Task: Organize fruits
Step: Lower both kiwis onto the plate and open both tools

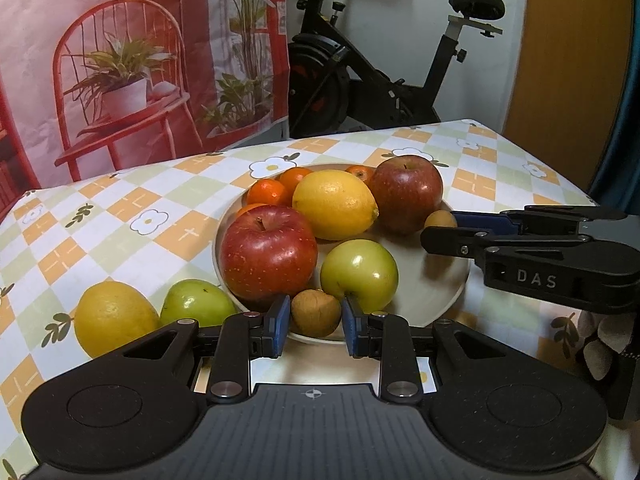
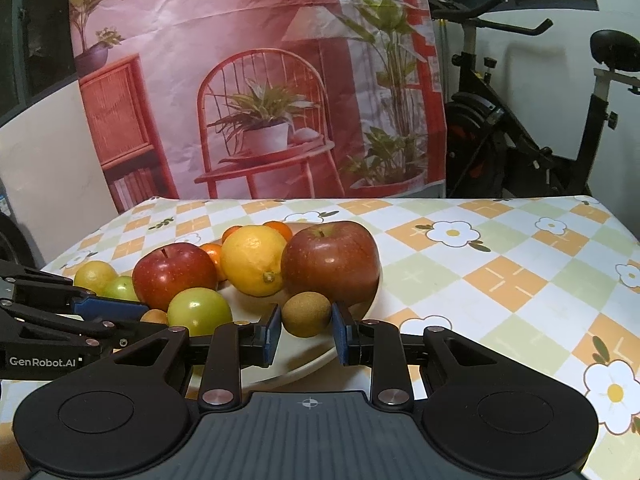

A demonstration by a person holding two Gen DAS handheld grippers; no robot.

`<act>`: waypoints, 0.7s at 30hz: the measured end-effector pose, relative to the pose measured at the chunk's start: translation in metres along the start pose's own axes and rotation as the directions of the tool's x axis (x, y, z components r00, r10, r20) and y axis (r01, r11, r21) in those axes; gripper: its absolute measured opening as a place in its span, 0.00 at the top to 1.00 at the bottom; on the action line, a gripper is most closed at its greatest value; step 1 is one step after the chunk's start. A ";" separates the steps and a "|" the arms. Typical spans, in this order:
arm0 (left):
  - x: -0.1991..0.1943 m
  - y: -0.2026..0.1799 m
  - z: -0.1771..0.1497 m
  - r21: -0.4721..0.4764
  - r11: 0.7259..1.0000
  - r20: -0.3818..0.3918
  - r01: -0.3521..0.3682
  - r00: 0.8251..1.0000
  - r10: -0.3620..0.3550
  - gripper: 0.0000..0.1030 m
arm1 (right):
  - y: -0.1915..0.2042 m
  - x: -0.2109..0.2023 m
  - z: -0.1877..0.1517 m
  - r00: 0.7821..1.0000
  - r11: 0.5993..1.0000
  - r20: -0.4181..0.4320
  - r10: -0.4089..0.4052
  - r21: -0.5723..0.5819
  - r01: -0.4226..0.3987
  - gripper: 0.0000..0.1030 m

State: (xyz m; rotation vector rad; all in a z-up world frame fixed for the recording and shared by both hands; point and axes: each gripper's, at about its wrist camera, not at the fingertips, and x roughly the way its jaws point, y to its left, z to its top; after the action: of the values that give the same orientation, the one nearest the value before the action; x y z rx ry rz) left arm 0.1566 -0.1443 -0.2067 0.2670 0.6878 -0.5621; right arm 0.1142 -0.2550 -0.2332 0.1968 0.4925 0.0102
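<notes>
I was working at a table with a checked cloth [image 2: 500, 276] that had white flowers on it. A pale round plate [image 1: 436, 284] sat in the middle, and most of the fruit was piled on it.

My left gripper [image 1: 315, 322] was closed on a small brown fruit [image 1: 316, 312] at the near edge of the plate. Its two blue pads sat on each side of that fruit, and I held it tight. My right gripper [image 2: 306, 330] was closed on another small brown fruit [image 2: 307, 314], also over the plate, on the other side. In the left camera I could see that right gripper reaching in from the side, with its little brown fruit at the tip.

On the plate there was a big red apple [image 1: 269, 254] close to my left gripper. A green apple [image 1: 359, 273] lay just beside it, touching the brown fruit I held. Behind them was a yellow lemon [image 1: 335, 205], and next to that a darker red apple [image 1: 406, 194]. Some small oranges [image 1: 269, 193] were tucked at the back of the plate, partly hidden by the bigger fruit.

Two fruits were not on the plate. A second lemon [image 1: 114, 318] and a second green apple [image 1: 198, 303] lay on the cloth, touching each other, just beside the plate's edge near my left gripper.

Behind the table hung a pink picture cloth [image 2: 260, 80] with a red chair on it, and a black exercise bike [image 1: 384, 60] stood next to it.
</notes>
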 end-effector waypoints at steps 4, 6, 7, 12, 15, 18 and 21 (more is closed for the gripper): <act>-0.003 0.001 0.000 -0.004 1.000 0.006 0.008 1.000 -0.007 0.63 | 0.000 -0.001 0.000 1.000 1.000 0.005 -0.003 0.004 0.003 0.75; -0.005 0.001 0.000 -0.009 1.000 0.012 0.011 1.000 -0.010 0.61 | -0.002 -0.002 -0.001 1.000 1.000 0.011 -0.002 0.012 0.002 0.75; -0.007 0.001 -0.001 -0.013 1.000 0.016 0.011 1.000 -0.010 0.58 | -0.002 -0.003 -0.001 1.000 1.000 0.013 0.000 0.015 0.000 0.74; -0.017 0.001 -0.002 -0.031 1.000 0.045 0.003 0.999 -0.002 0.58 | -0.004 -0.005 -0.002 1.000 1.000 0.018 0.010 0.022 -0.010 0.74; -0.025 0.001 -0.002 -0.046 0.999 0.064 -0.006 0.998 0.008 0.57 | -0.004 -0.006 -0.002 1.000 1.000 0.022 0.007 0.023 -0.007 0.74; -0.032 0.004 -0.003 -0.065 0.998 0.084 -0.010 0.996 0.016 0.56 | -0.005 -0.008 -0.003 1.000 1.000 0.027 0.007 0.028 -0.008 0.74; -0.039 0.007 -0.005 -0.083 0.996 0.100 -0.023 0.995 0.031 0.55 | -0.005 -0.010 -0.003 0.999 0.999 0.034 0.010 0.032 -0.011 0.74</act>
State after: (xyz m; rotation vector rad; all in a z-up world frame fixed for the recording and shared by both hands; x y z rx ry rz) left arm 0.1333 -0.1214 -0.1840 0.1698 0.6068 -0.5167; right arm 0.1035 -0.2594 -0.2322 0.2311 0.4585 0.0092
